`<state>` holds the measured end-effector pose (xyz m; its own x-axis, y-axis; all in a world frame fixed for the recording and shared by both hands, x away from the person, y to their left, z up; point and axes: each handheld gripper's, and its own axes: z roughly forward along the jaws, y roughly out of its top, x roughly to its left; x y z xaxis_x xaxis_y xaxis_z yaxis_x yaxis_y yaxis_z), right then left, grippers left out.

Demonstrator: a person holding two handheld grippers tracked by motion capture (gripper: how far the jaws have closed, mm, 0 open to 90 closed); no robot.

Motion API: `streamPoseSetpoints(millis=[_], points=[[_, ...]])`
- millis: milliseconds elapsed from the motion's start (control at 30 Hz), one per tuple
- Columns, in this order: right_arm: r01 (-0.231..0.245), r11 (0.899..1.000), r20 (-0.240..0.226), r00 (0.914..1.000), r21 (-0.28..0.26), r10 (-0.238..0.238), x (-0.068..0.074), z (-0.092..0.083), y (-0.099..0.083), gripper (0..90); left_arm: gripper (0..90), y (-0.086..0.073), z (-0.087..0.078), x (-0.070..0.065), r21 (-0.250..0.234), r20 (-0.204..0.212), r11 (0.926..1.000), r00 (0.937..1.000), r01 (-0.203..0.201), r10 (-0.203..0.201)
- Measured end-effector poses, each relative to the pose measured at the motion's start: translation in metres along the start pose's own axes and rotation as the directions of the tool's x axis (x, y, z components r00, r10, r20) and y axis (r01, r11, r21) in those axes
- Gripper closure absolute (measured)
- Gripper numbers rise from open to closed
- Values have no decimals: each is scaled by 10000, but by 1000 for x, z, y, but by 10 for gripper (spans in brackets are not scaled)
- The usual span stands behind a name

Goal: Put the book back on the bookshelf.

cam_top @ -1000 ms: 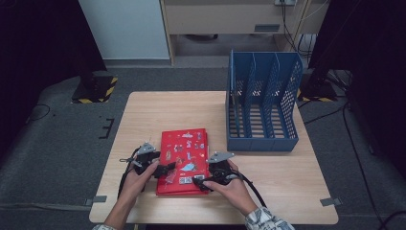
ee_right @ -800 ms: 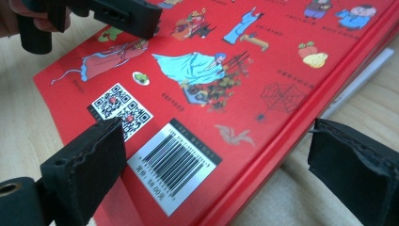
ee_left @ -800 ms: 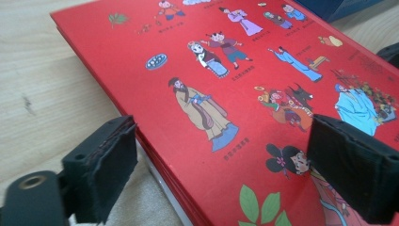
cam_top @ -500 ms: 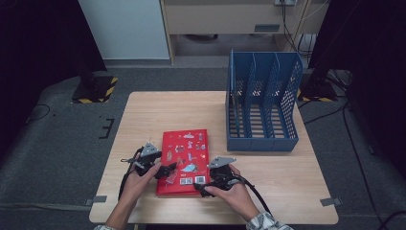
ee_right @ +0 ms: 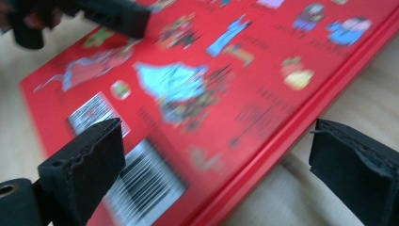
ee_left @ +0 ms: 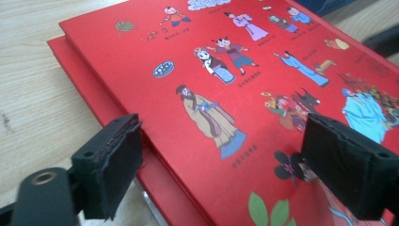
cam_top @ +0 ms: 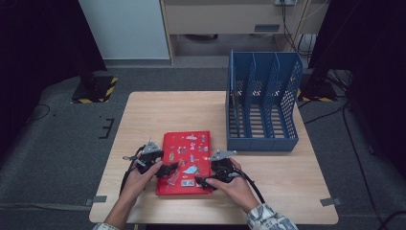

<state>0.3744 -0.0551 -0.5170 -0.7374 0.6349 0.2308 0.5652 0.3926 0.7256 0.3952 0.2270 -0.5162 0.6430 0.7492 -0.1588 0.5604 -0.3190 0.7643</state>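
I am working on the flat red hardcover book with cartoon figures on its cover [cam_top: 186, 162], lying on the pale wooden bench [cam_top: 143, 115], just beside the front of the blue slotted plastic file rack [cam_top: 261, 103].

Change: my right gripper [cam_top: 203, 182] has slid from the book's right edge toward its near corner. My left gripper [cam_top: 174, 167] is staying at the book's left edge, its jaws having just closed slightly and reopened. Judgement: I am setting up a two-sided lift.

Jaw state: the left jaws are standing wide, straddling the left edge, pads not pressing. The right jaws are standing wide across the right edge, gripping nothing.
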Motion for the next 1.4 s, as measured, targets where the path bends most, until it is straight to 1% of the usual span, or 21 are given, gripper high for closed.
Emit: streamPoseSetpoints(millis=[67, 133, 200, 233, 267, 333, 367, 500, 600, 633, 667, 700, 767, 933, 1000, 1100, 1133, 1167, 1233, 1300, 1400], points=[[-272, 9996, -52, 9996, -67, 272, -7, 4, 3, 40, 77, 1, 3, 1, -35, -6, 10000, 10000, 10, -10], [-477, 9988, -132, 9988, -94, 476, -12, 8, 6, 31, 58, 2, 5, 2, -23, -1, 10000, 10000, -90, 90], [-719, 9974, -347, 9968, -26, 717, -17, 12, 8, 39, 37, 2, 6, 2, -76, 23, 9999, 9999, -112, 112], [-890, 9960, -551, 9945, 39, 890, -19, 16, 10, 35, 33, 2, 6, 1, -102, 12, 9999, 9999, -110, 110], [-890, 9960, -551, 9945, 39, 890, -19, 16, 10, 35, 33, 2, 6, 1, -103, 4, 9999, 9999, -124, 124], [-1049, 9944, -671, 9921, 149, 1057, -20, 20, 12, 33, 35, 1, 6, 1, -156, -14, 9998, 10000, -79, 78], [-1084, 9939, -717, 9914, 218, 1097, -21, 21, 13, 33, 36, 0, 6, 1, -200, -28, 9997, 9999, -129, 129], [-980, 9946, -638, 9929, 351, 1001, -19, 20, 16, 37, 42, -1, 5, 1, -283, -9, 9996, 10000, -40, 40], [-786, 9967, -452, 9958, 211, 795, -16, 17, 17, 38, 47, -1, 4, 2, -349, 67, 9994, 10000, 73, -70], [-748, 9971, -373, 9965, 149, 753, -13, 15, 19, 41, 51, -2, 4, 2, -375, 110, 9992, 9999, 111, -107], [-748, 9971, -373, 9965, 149, 753, -13, 15, 19, 41, 51, -2, 3, 2, -436, 138, 9989, 9997, 187, -181], [-593, 9982, -312, 9977, 81, 595, -11, 13, 20, 42, 51, -3, 3, 2, -461, 150, 9986, 9996, 241, -234], [-542, 9985, -285, 9981, 64, 544, -10, 12, 20, 42, 51, -4, 2, 2, -563, 154, 9978, 9993, 344, -336], [-448, 9987, -277, 9986, 226, 454, -10, 13, 22, 42, 50, -4, 1, 1, -458, 47, 9987, 9997, 238, -236], [-486, 9985, -305, 9983, 263, 494, -9, 14, 22, 42, 49, -4, 0, 1, -429, -2, 9988, 9997, 249, -250], [-332, 9987, -339, 9988, 381, 345, -8, 16, 24, 42, 48, -6, -3, 1, -411, -76, 9989, 9997, 244, -247], [-381, 9983, -366, 9985, 438, 397, -7, 16, 25, 40, 47, -7, -4, 1, -430, -90, 9987, 9996, 272, -276], [-287, 9986, -343, 9990, 434, 302, -7, 17, 25, 39, 46, -8, -5, 2, -395, -105, 9989, 9996, 249, -253], [-278, 9985, -288, 9992, 465, 292, -7, 18, 26, 39, 44, -8, -5, 2, -364, -169, 9991, 9996, 208, -214], [-265, 9975, -214, 9994, 657, 280, -8, 19, 25, 39, 42, -9, -5, 2, -309, -217, 9995, 9997, 90, -97], [-365, 9973, -425, 9983, 630, 393, -12, 18, 21, 49, 40, -10, -4, 4, -299, -85, 9991, 9996, 284, -287]])
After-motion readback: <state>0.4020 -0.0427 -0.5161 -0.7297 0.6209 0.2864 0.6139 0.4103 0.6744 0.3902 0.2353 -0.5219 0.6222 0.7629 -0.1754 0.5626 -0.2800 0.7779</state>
